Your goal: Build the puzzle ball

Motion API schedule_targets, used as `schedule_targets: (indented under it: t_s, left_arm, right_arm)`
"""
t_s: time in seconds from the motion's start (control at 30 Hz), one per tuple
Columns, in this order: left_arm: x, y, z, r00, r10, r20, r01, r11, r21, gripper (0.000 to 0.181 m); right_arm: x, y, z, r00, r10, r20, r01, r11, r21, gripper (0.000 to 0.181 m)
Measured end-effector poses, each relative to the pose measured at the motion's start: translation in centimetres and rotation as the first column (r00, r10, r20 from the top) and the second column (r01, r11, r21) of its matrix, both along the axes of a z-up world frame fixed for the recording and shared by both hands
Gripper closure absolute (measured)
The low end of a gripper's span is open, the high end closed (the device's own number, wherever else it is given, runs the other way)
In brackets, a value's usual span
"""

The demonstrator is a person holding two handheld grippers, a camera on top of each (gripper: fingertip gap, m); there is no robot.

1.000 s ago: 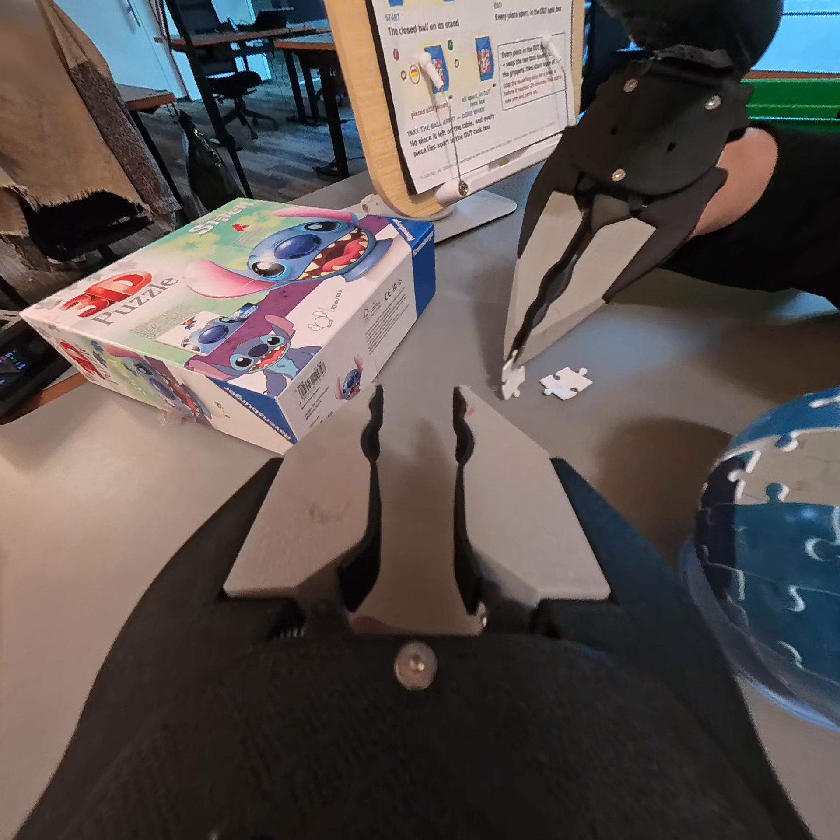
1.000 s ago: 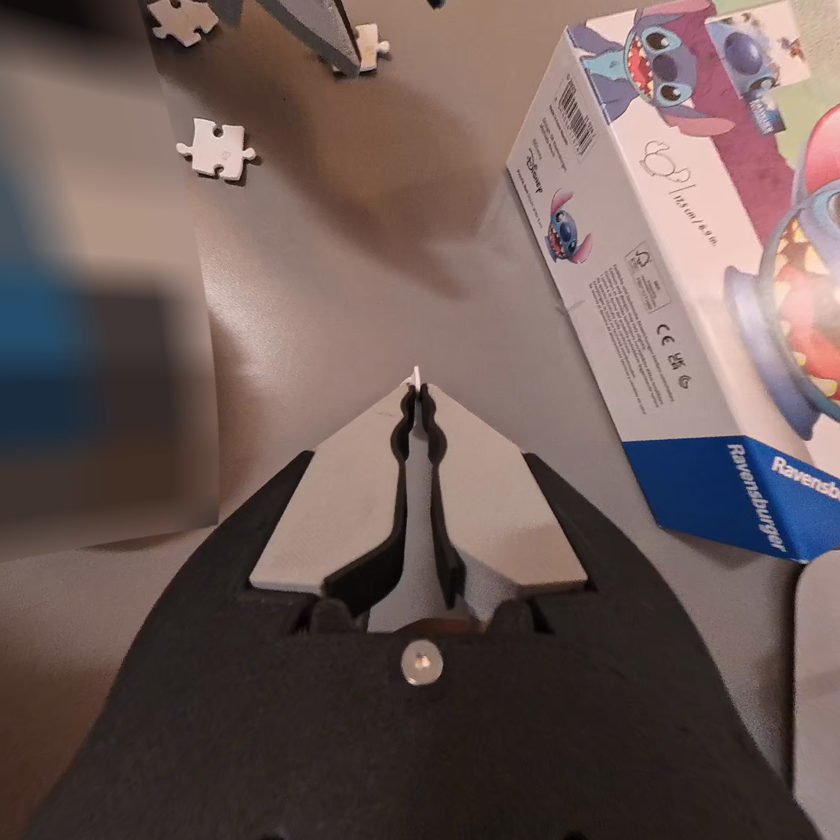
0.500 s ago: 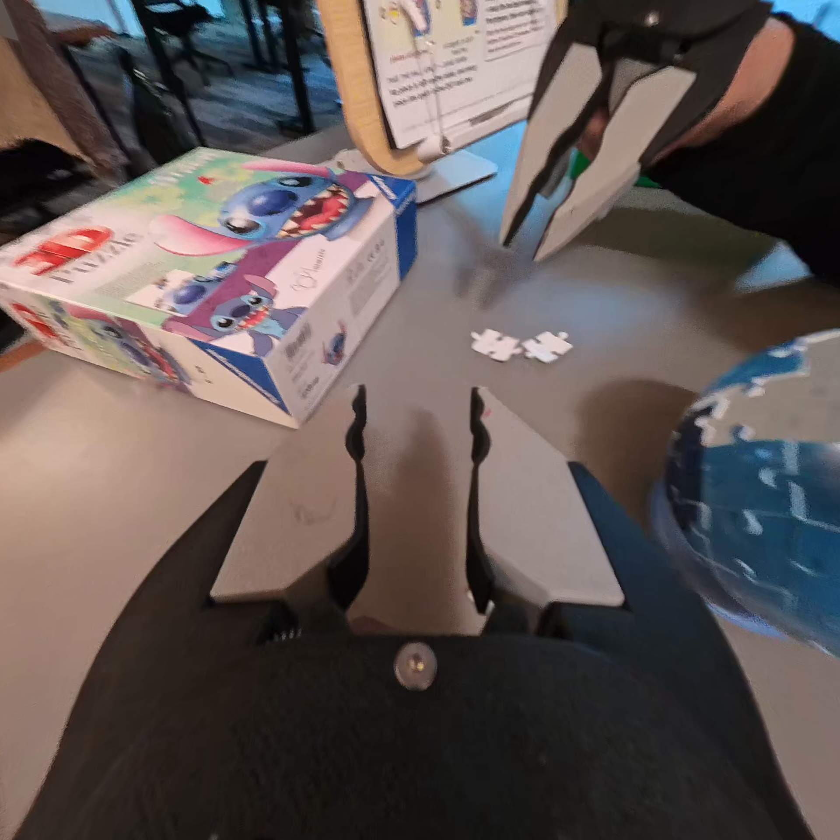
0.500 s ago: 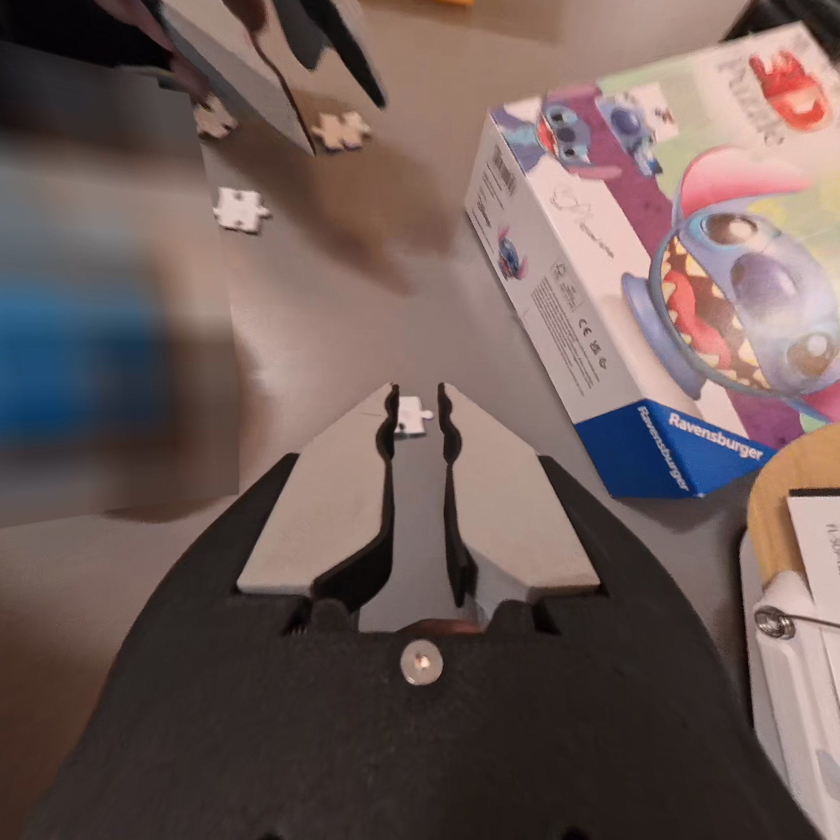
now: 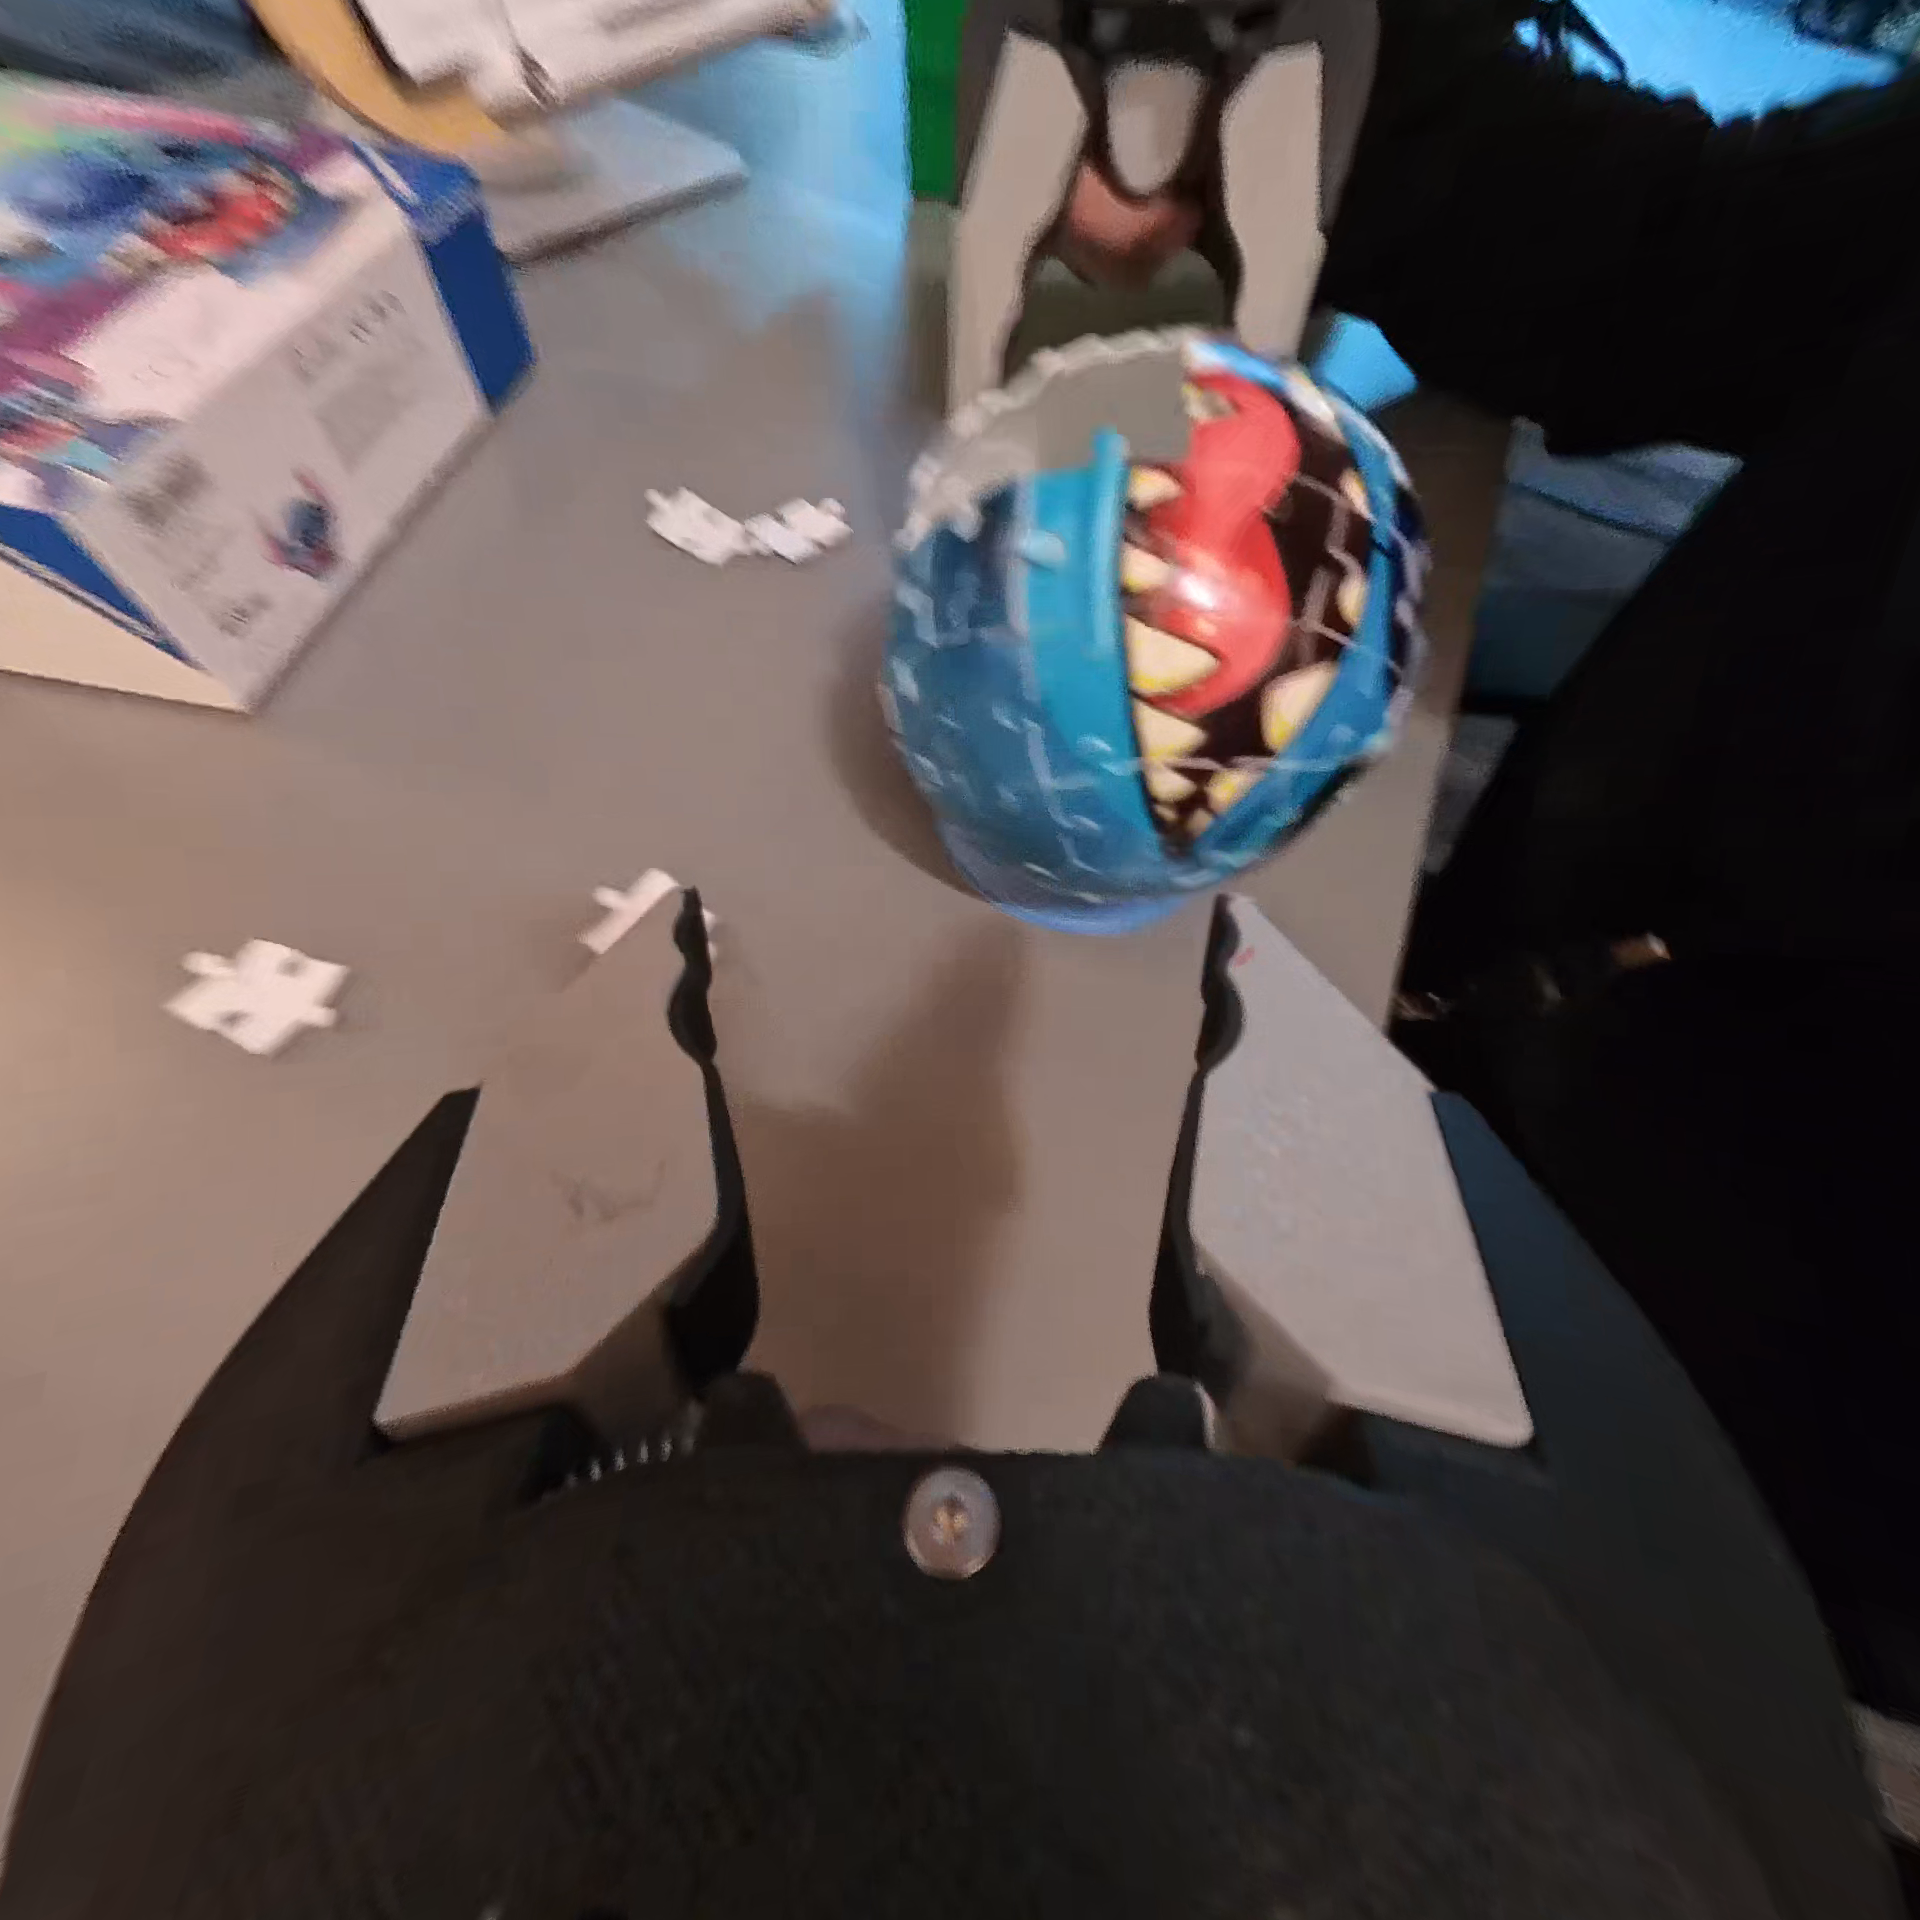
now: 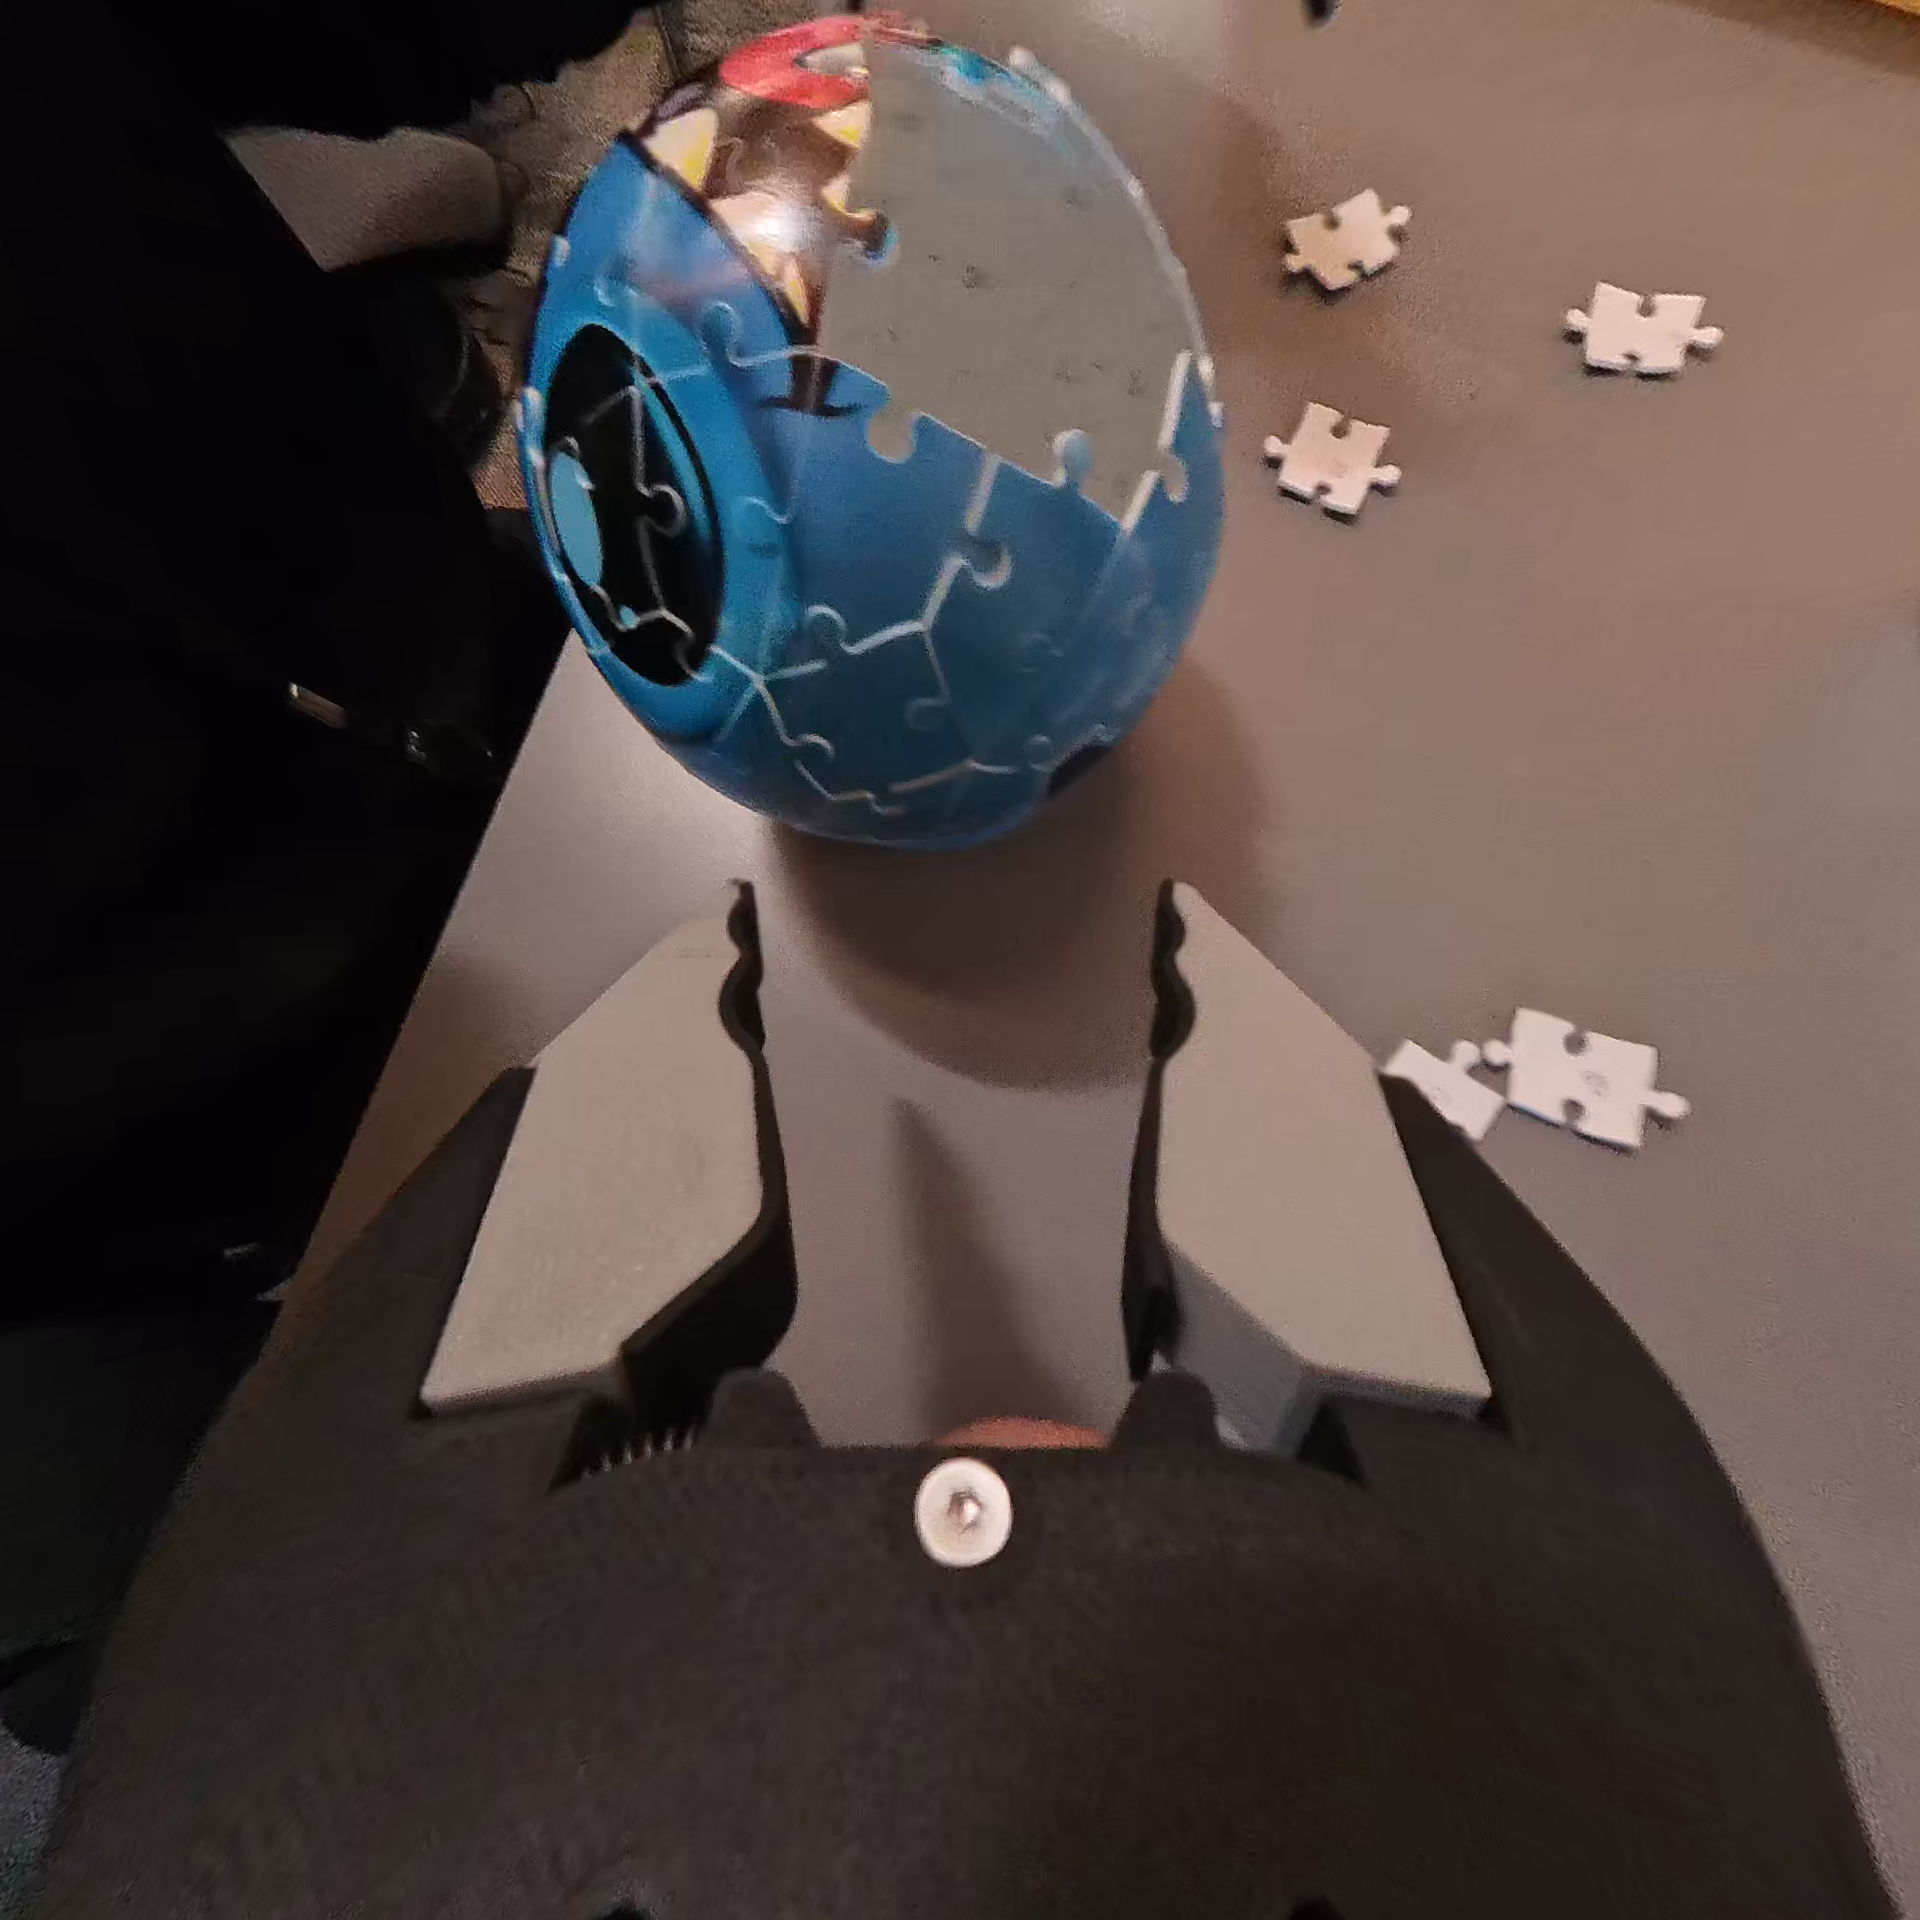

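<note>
The puzzle ball (image 5: 1039, 665) is blue with a red mouth and teeth printed on it. It rests on the grey table (image 5: 520, 790) near the edge, with a gap in its top showing the grey inside. It also shows in the right wrist view (image 6: 935, 582). My left gripper (image 5: 956, 914) is open wide and empty, just short of the ball. My right gripper (image 6: 954, 899) is open wide and empty, also just short of it. In the left wrist view the right gripper (image 5: 1138, 312) is beyond the ball. Several white loose pieces (image 5: 255, 997) (image 6: 1330, 457) lie around.
The puzzle box (image 5: 239, 395) lies at the left. A blurred stand with a sheet (image 5: 582, 104) is behind it. The table edge (image 6: 488, 831) runs close beside the ball, with dark space beyond. Two pieces (image 6: 1579, 1075) lie by my right finger. The grippers' ends are close to 15 cm from one another.
My right gripper opened and left its white piece on the table. Both grippers opened wide and swung to face the ball from opposite sides.
</note>
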State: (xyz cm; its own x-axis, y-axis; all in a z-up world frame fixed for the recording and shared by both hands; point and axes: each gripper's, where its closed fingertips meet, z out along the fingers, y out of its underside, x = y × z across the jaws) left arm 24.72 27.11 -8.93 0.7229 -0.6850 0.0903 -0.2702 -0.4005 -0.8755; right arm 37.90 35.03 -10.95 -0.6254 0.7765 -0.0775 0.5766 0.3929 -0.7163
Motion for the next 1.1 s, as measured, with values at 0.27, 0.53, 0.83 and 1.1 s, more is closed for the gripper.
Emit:
schedule_targets:
  t_s: [0.27,0.53,0.83,1.1]
  left_arm:
    - [3.9,-0.3,-2.8,0.997,0.006,-0.077,-0.014,0.995,-0.103,0.074]
    - [5.9,0.1,-1.7,0.999,-0.03,0.01,0.031,0.997,-0.07,0.085]
    - [6.5,0.3,-1.9,1.0,-0.024,0.008,0.025,0.999,-0.032,0.084]
    - [6.7,0.3,-2.1,1.0,-0.024,0.018,0.025,0.999,-0.022,0.08]
  right_arm:
    - [-1.1,-1.7,0.0,0.998,-0.035,-0.047,0.03,0.995,-0.097,0.094]
    - [-1.0,-2.6,-0.5,0.997,-0.004,-0.072,-0.005,0.993,-0.12,0.093]
    - [-1.2,-3.1,-0.9,0.995,-0.02,-0.094,0.007,0.99,-0.143,0.094]
    - [-1.3,-3.1,-0.9,0.995,-0.019,-0.098,0.005,0.99,-0.139,0.092]
